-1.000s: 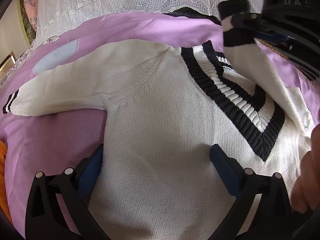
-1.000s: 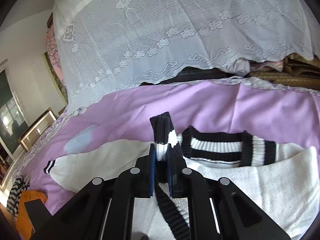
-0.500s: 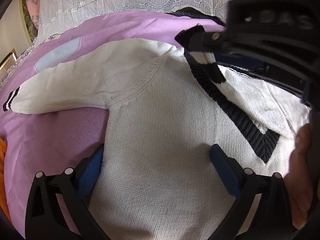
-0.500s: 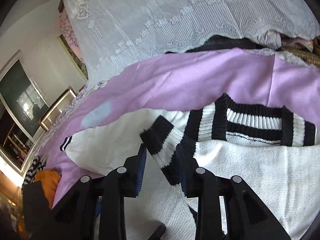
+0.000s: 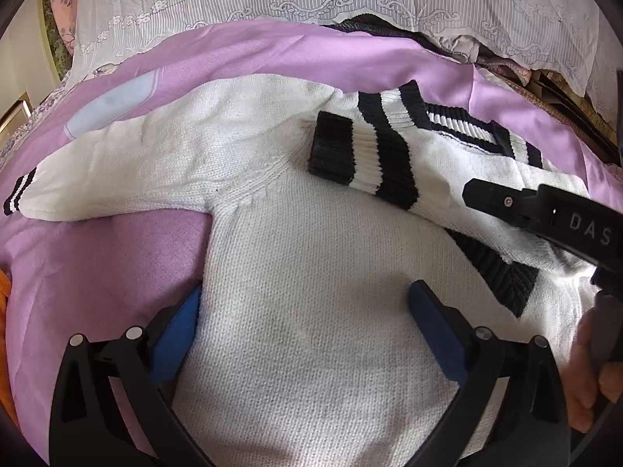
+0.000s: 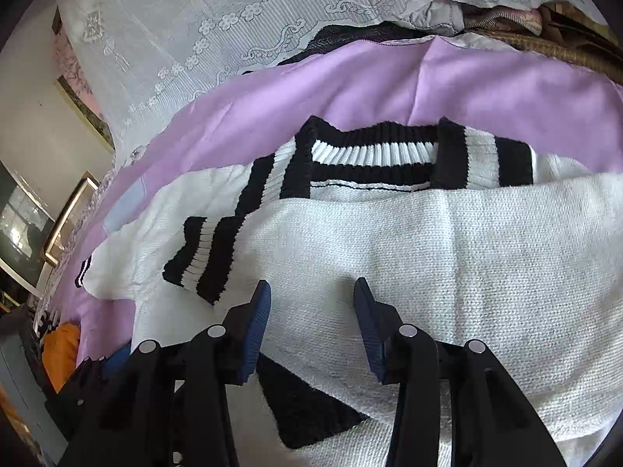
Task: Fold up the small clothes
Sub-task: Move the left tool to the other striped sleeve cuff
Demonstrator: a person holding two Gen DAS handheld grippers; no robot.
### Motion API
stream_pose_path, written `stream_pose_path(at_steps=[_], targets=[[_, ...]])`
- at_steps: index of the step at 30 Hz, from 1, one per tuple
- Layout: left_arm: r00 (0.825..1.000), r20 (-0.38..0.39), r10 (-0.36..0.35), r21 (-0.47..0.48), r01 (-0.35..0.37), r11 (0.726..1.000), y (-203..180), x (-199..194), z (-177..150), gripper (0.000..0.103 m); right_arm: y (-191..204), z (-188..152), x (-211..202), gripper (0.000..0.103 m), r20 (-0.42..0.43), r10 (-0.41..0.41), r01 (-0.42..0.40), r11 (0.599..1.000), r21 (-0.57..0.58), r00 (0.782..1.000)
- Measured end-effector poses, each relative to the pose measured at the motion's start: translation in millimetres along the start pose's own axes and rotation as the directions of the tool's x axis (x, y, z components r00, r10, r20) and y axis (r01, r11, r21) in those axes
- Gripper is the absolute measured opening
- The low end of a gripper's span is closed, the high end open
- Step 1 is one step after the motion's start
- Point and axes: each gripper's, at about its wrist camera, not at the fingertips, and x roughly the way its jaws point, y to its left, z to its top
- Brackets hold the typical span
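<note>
Both tongs are spread, holding nothing: left tongs (image 5: pixel 303 311) over the white knitted black-striped sweater (image 5: pixel 311 292), right tongs (image 6: pixel 311 299) just behind its folded striped-cuff sleeve (image 6: pixel 389 241).

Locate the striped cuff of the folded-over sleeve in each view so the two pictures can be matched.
Left wrist view: the striped cuff lies above centre, on the sweater's chest, just left of the collar.
Right wrist view: the striped cuff lies left of centre, just beyond the open right gripper.
Shared landmark: the black-and-white V-neck collar.
</note>
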Motion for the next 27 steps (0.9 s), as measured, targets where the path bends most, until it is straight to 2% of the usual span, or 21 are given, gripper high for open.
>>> stream_pose_path(at_steps=[2, 4, 6, 8, 11, 13, 14, 15, 16, 18, 20, 21, 23, 24, 25, 27], targets=[[1.0, -0.001, -0.004, -0.001, 0.004, 1.0, 1, 0, 0, 0.099, -4, 1, -14, 0.044, 0.021, 0.032, -0.032, 0.999, 0.032, 0.999], [1.0, -0.002, -0.005, -0.002, 0.005, 1.0, 1, 1, 0, 0.099, -7, 2, -42, 0.044, 0.109, 0.051, -0.054, 0.998, 0.026, 0.993], [1.0, -0.003, -0.005, -0.002, 0.005, 1.0, 1, 1, 0, 0.099, -16, -1, -66, 0.044, 0.176, 0.003, -0.006, 1.0, 0.018, 0.984], [1.0, -0.004, -0.003, 0.001, 0.003, 1.0, 0, 1, 0, 0.099, -34, -5, -87, 0.044, 0.207, -0.047, 0.039, 0.998, 0.041, 0.977], [1.0, -0.004, -0.002, 0.002, 0.002, 1.0, 0, 1, 0, 0.099, -68, -15, -91, 0.045, 0.168, -0.123, 0.11, 0.99, 0.087, 0.978], [1.0, -0.004, -0.003, 0.003, 0.003, 1.0, 0, 1, 0, 0.099, -91, -26, -79, 0.044, 0.09, -0.18, 0.171, 0.98, 0.098, 0.98], [1.0, -0.005, -0.004, 0.003, 0.004, 1.0, -1, 1, 0, 0.099, -99, -31, -74, 0.044, 0.081, -0.146, 0.138, 0.986, 0.097, 0.986], [1.0, -0.005, -0.006, 0.004, 0.006, 1.0, 0, 1, 0, 0.099, -103, -35, -79, 0.044, 0.111, -0.126, 0.114, 0.988, 0.108, 0.986], [1.0, -0.006, -0.012, 0.004, 0.012, 1.0, 0, 1, 0, 0.099, -103, -34, -82, 0.044, 0.114, -0.128, 0.113, 0.985, 0.128, 0.985], [0.999, -0.012, -0.039, -0.002, 0.039, 0.999, 5, -1, 3, 0.099, -95, -35, -96, 0.049, 0.177, -0.144, 0.122, 0.984, 0.134, 0.973], [0.998, -0.005, -0.067, -0.035, 0.066, 0.997, 19, -7, 10, 0.099, -86, -43, -105, 0.075, 0.235, -0.203, 0.185, 0.978, 0.098, 0.95], [0.996, 0.0, -0.086, -0.061, 0.086, 0.994, 28, -10, 14, 0.099, -85, -48, -102, 0.079, 0.229, -0.242, 0.226, 0.97, 0.092, 0.943], [0.988, 0.001, -0.154, -0.12, 0.153, 0.981, 48, -17, 20, 0.099, -86, -50, -85, 0.082, 0.151, -0.254, 0.245, 0.967, 0.075, 0.956], [0.983, 0.0, -0.184, -0.145, 0.182, 0.973, 57, -19, 22, 0.099, -86, -49, -86, 0.083, 0.153, -0.255, 0.247, 0.967, 0.07, 0.955], [0.982, 0.004, -0.187, -0.167, 0.185, 0.968, 66, -22, 24, 0.099, -85, -48, -87, 0.086, 0.16, -0.244, 0.236, 0.969, 0.065, 0.957], [0.993, 0.036, -0.114, -0.211, 0.119, 0.97, 83, -33, 26, 0.099, -87, -48, -86, 0.087, 0.161, -0.23, 0.221, 0.973, 0.07, 0.96]])
